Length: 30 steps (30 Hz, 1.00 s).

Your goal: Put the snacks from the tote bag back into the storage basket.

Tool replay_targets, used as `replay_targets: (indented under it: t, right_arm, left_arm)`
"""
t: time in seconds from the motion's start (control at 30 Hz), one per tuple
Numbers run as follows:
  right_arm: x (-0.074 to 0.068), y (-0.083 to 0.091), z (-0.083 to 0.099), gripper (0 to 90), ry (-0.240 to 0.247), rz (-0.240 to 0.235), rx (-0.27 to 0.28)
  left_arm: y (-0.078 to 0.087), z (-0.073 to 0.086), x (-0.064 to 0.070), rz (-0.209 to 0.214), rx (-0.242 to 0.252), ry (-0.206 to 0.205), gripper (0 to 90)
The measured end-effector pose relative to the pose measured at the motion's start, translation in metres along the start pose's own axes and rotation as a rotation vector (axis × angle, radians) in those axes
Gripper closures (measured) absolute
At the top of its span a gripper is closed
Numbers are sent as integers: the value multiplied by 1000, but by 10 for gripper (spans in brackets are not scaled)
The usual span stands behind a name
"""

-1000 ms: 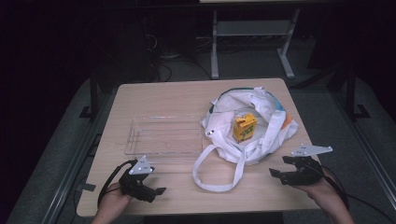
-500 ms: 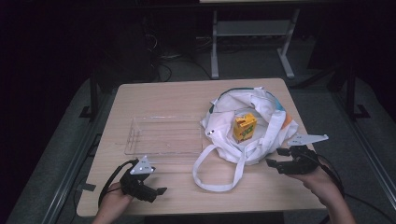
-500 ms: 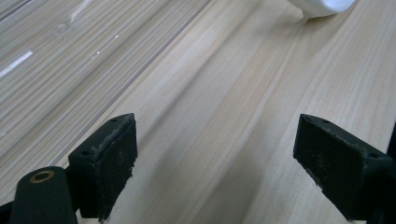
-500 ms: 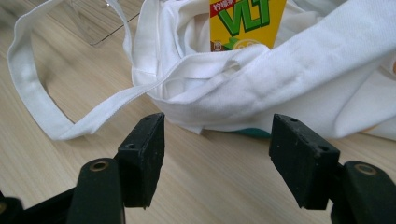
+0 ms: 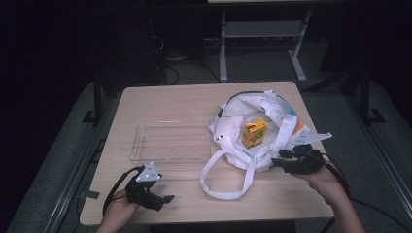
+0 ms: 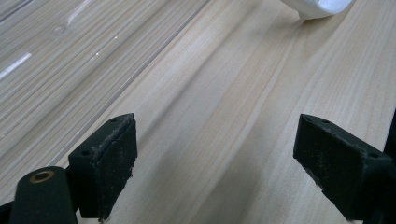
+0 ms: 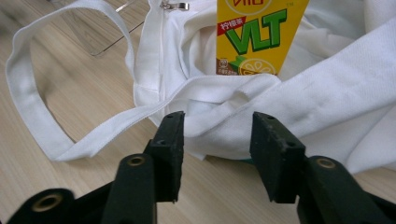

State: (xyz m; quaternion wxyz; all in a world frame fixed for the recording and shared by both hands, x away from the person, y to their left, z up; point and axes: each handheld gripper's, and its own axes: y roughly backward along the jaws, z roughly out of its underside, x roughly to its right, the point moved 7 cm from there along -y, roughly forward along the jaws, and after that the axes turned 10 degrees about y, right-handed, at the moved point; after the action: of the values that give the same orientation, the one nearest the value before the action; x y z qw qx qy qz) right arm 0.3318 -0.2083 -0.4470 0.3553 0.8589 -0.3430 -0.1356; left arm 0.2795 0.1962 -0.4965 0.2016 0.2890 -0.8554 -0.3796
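A white cloth bag [image 5: 252, 131] lies open on the right half of the wooden table [image 5: 184, 102], with a yellow VLT drink carton [image 5: 254, 132] [image 7: 260, 35] standing inside it. My right gripper [image 5: 282, 160] [image 7: 217, 144] is open at the bag's near right edge, its jaws on either side of a fold of white cloth [image 7: 219, 126], without closing on it. Near the table's front left, my left gripper [image 5: 163, 199] [image 6: 215, 168] rests open over bare wood.
A clear plastic tray [image 5: 170, 141] lies left of the bag, its edge [image 6: 116, 88] just ahead of the left gripper. The bag's long strap [image 5: 218, 179] [image 7: 28, 98] loops out toward the front edge. Dark floor and a metal stand [image 5: 262, 43] lie beyond the table.
My right gripper has moved left and forward to the bag's edge, its jaws narrowing around the cloth. The left gripper has stayed in place.
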Motion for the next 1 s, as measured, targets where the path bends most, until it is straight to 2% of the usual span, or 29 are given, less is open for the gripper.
replay_targets:
  t: [0.3, 0.43, 0.57, 0.63, 0.8, 1.0]
  right_arm:
    - [-1, -8, -13, 776, 30, -19, -7]
    - [0, -12, -17, 891, 26, -35, -19]
    - [3, -17, -20, 896, 50, -31, -46]
    - [3, -19, -20, 897, 46, -36, -61]
    - [6, -24, -25, 898, 9, -64, -67]
    - [9, -30, -33, 898, -11, -84, -68]
  left_arm:
    - [0, 0, 1, 5, -4, 4, 134]
    - [0, 0, 0, 3, -7, 2, 134]
    - [1, 0, 0, 2, -4, 5, 134]
    - [1, 0, 0, 3, -4, 3, 134]
    - [0, 0, 0, 3, -1, 3, 134]
    - [0, -1, 0, 7, -6, 3, 134]
